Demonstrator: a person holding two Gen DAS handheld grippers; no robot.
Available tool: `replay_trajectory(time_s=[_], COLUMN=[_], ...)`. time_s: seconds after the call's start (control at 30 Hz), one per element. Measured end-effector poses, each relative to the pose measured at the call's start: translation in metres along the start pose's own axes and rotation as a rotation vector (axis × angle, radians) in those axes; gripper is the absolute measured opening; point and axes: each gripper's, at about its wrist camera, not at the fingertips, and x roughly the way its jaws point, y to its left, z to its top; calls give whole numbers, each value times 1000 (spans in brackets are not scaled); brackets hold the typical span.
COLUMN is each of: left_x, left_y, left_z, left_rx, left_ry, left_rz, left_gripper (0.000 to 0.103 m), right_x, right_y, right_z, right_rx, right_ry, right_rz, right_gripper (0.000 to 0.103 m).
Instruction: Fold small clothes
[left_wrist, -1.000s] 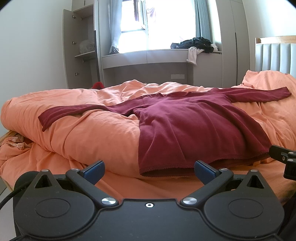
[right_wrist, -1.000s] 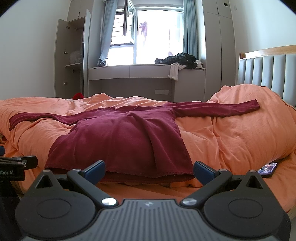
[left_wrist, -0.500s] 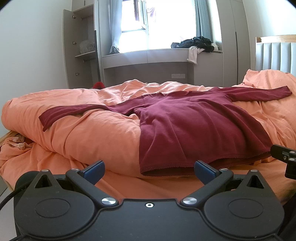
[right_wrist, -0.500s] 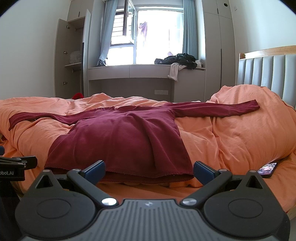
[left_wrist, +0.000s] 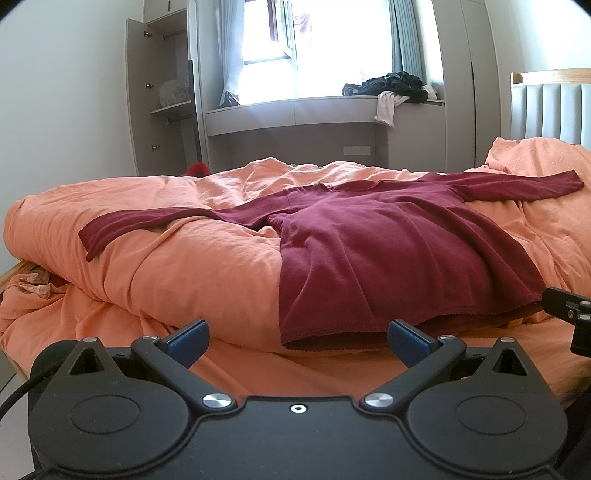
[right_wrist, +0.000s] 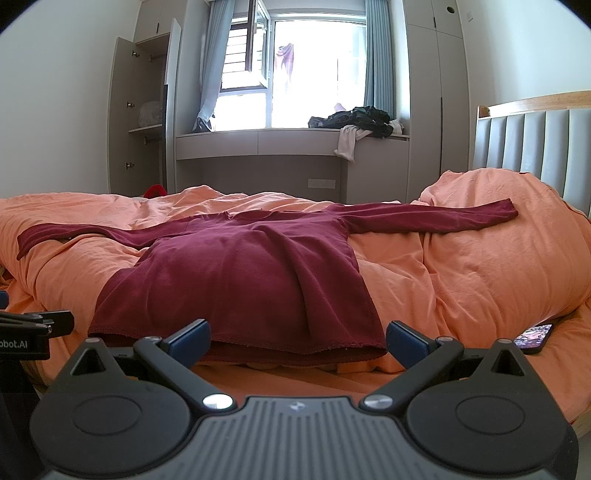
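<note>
A dark red long-sleeved shirt (left_wrist: 388, 251) (right_wrist: 243, 280) lies flat on the orange duvet (left_wrist: 177, 266) (right_wrist: 480, 273), both sleeves spread out sideways and its hem towards me. My left gripper (left_wrist: 297, 341) is open just short of the hem's left corner, holding nothing. My right gripper (right_wrist: 297, 341) is open too, in front of the hem's right half, with nothing between its blue-padded fingers. The right gripper's edge shows at the right of the left wrist view.
A phone (right_wrist: 533, 338) lies on the bed at the right, near the duvet's fold. A padded headboard (right_wrist: 535, 147) stands at the right. A window bench with a pile of dark clothes (right_wrist: 354, 120) and an open wardrobe (right_wrist: 144, 122) are behind the bed.
Both views have shifted very slightly; the shirt lies unchanged and both grippers stay open.
</note>
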Motion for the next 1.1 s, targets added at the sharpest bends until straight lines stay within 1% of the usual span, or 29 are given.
replay_trajectory(time_s=[0.77, 0.83, 1.0, 1.1], left_x=[2, 6, 27, 39], left_y=[2, 2, 0, 1], left_z=[-1, -1, 9, 24], left_rx=[4, 7, 15, 23], left_ry=[11, 24, 87, 85], left_rz=[3, 4, -7, -13], left_gripper=[103, 103, 103, 103], right_x=[2, 4, 17, 31], right_y=[-2, -2, 0, -1], right_z=[3, 3, 7, 14], right_rx=[-3, -5, -1, -6], right_ry=[8, 14, 56, 90], right_rz=[2, -1, -23, -48], right_gripper=[103, 103, 103, 103])
